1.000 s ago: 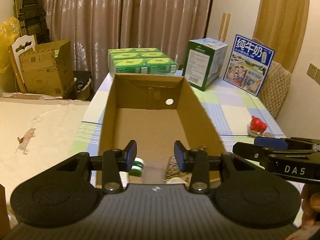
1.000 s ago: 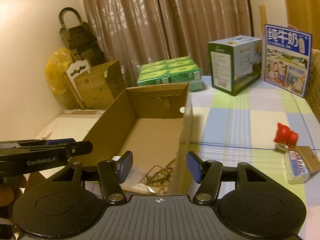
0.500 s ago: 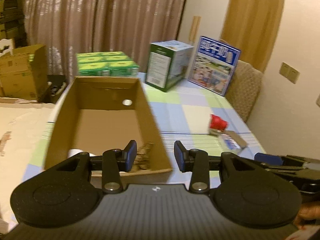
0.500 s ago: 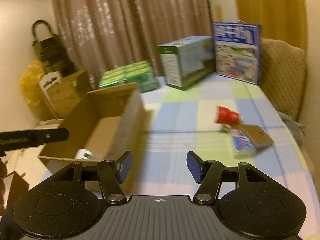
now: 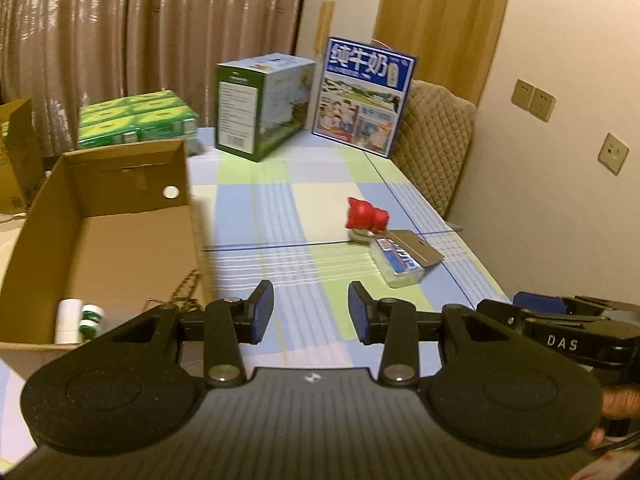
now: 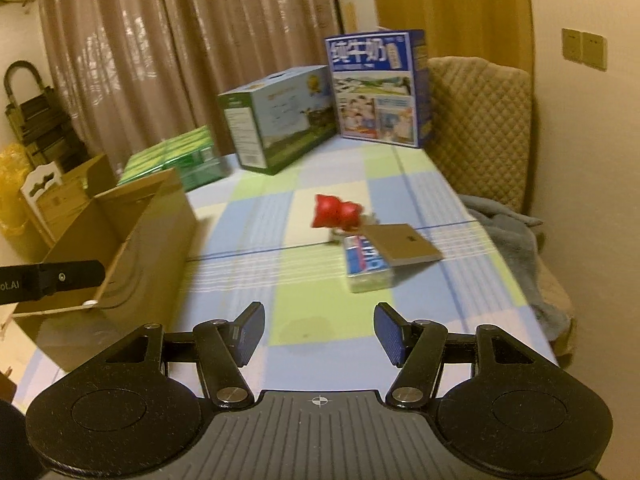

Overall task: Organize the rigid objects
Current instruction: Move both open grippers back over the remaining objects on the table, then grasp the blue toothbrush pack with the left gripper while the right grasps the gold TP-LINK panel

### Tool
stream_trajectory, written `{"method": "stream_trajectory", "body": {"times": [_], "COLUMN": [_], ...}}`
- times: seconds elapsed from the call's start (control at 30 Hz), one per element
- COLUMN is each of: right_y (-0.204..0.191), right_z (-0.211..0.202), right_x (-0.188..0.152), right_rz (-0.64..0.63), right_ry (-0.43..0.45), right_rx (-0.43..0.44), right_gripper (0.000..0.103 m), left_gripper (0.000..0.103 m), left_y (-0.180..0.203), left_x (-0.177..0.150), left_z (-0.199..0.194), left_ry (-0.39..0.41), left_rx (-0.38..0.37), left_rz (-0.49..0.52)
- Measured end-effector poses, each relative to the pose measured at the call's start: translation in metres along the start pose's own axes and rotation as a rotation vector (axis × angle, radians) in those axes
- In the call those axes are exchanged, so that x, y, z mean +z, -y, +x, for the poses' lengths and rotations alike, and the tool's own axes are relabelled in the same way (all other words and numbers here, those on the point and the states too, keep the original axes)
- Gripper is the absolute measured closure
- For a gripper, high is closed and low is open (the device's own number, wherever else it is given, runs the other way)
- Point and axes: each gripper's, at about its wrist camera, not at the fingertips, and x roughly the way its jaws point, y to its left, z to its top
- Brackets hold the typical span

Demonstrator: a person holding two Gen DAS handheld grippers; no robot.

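An open cardboard box (image 5: 100,240) stands on the left of the checked tablecloth; it also shows in the right wrist view (image 6: 132,240). Small white and green bottles (image 5: 80,318) and a wiry brown item (image 5: 186,288) lie inside it. On the cloth to the right lie a red figure (image 5: 366,214) (image 6: 336,212), a clear packet with a blue label (image 5: 396,262) (image 6: 366,264) and a brown card (image 5: 416,246) (image 6: 404,244). My left gripper (image 5: 311,312) is open and empty above the cloth. My right gripper (image 6: 319,332) is open and empty, short of the packet.
At the table's far end stand green cartons (image 5: 136,120), a green-and-white box (image 5: 260,108) and a blue milk carton box (image 5: 366,96). A padded chair (image 6: 480,120) with a grey cloth (image 6: 516,232) stands on the right. More cardboard boxes (image 6: 68,196) stand left.
Both grippers have swung right, from over the cardboard box toward the red figure and the packet. Both stayed open and empty.
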Motion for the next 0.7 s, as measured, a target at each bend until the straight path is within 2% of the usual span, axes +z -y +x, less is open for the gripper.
{"method": "stream_trajectory", "body": {"times": [0.4,0.53,0.7], "right_y": [0.062,0.079,0.099], "right_z": [0.027,0.046,0.072], "right_x": [0.013,0.018,0.023], "right_rz": [0.020,0.024,0.042], "right_ry": [-0.001,-0.009,-0.018], "right_rx": [-0.068,-0.077,-0.087], "right_gripper": [0.045,0.045,0.045], "left_gripper": [0.062,0.052,0.048], "left_y": [0.039,0.050,0.061], "left_x": [-0.002,-0.001,-0.005], "left_z": [0.066,0.093,0.128], "left_ry": [-0.046,-0.058,-0.080], "left_rx": [0.002,0.003,0.005], "left_rz": [0.025,0.036,0.054]}}
